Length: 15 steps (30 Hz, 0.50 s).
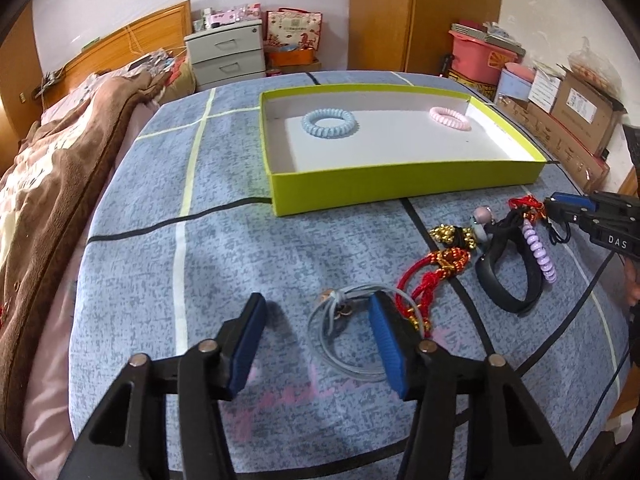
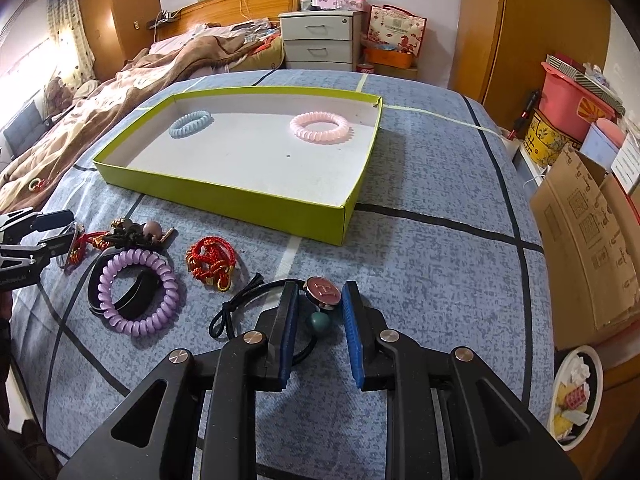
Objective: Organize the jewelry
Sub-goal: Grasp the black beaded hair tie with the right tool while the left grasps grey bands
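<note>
A lime-green tray [image 1: 400, 190] [image 2: 224, 197] on the blue bedspread holds a blue coil hair tie [image 1: 329, 124] [image 2: 191, 123] and a pink one [image 1: 450, 118] [image 2: 321, 127]. Loose in front of it lie a purple coil tie [image 2: 138, 292], a black wristband [image 1: 508, 276] and red cord bracelets [image 1: 432, 272] [image 2: 210, 260]. My left gripper [image 1: 318, 304] is open low over a grey elastic tie [image 1: 316, 326], whose ring runs under the right pad. My right gripper [image 2: 320, 292] stands part open around a black tie's round red charm [image 2: 323, 294] and teal bead [image 2: 318, 322]; small gaps show.
A brown blanket [image 1: 60, 184] is piled along the bed's left side. Grey drawers [image 1: 226, 56] stand at the back. Cardboard boxes [image 2: 580, 248] and a plate [image 2: 576, 392] sit off the bed's right edge. Bare bedspread lies left of the tray.
</note>
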Available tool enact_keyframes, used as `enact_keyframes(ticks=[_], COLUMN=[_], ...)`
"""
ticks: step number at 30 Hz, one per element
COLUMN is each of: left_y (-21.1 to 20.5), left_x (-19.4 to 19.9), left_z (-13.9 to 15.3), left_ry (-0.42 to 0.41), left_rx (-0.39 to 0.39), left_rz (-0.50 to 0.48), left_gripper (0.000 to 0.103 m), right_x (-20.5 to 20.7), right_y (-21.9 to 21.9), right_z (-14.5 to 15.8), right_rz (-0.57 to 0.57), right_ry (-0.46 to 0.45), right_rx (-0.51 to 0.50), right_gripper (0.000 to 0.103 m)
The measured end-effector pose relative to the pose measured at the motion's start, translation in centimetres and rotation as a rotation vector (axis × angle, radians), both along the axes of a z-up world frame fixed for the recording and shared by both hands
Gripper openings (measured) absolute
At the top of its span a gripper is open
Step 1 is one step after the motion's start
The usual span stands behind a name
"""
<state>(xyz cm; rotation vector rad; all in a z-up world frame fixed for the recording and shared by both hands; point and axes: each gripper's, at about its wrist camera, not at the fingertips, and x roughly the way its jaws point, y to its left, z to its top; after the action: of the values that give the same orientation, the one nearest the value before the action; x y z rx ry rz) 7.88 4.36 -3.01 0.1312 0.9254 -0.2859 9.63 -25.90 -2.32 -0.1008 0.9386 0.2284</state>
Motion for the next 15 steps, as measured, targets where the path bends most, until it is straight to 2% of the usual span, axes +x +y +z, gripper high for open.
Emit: enact_keyframes(ticks=[2,6,7,15], left_y=[-0.34,-0.72,-0.76,-0.41], left_x=[-0.01,0.0,0.02,-0.04], left_z=[0.12,0.23,0.24,0.32], left_ry=[-0.002,-0.004,-0.005,-0.005], left_rx=[0.002,-0.002,-0.002,-0.022], left_rz=[-0.016,-0.036,-0.036,-0.022], left_gripper=[0.038,0.026,0.02,0.018], right_x=[0.01,-0.1,-0.11,-0.29], right_y=[0.06,-0.05,-0.08,-0.28], right_z=[0.0,-0.02,-0.02,0.02], right_rz=[-0.001,-0.006,-0.006,-0.012], right_ry=[-0.002,-0.001,-0.001,-0.001], right_rx=[-0.005,0.002,0.002,0.001], right_gripper=[0.023,0.023,0.022,0.02])
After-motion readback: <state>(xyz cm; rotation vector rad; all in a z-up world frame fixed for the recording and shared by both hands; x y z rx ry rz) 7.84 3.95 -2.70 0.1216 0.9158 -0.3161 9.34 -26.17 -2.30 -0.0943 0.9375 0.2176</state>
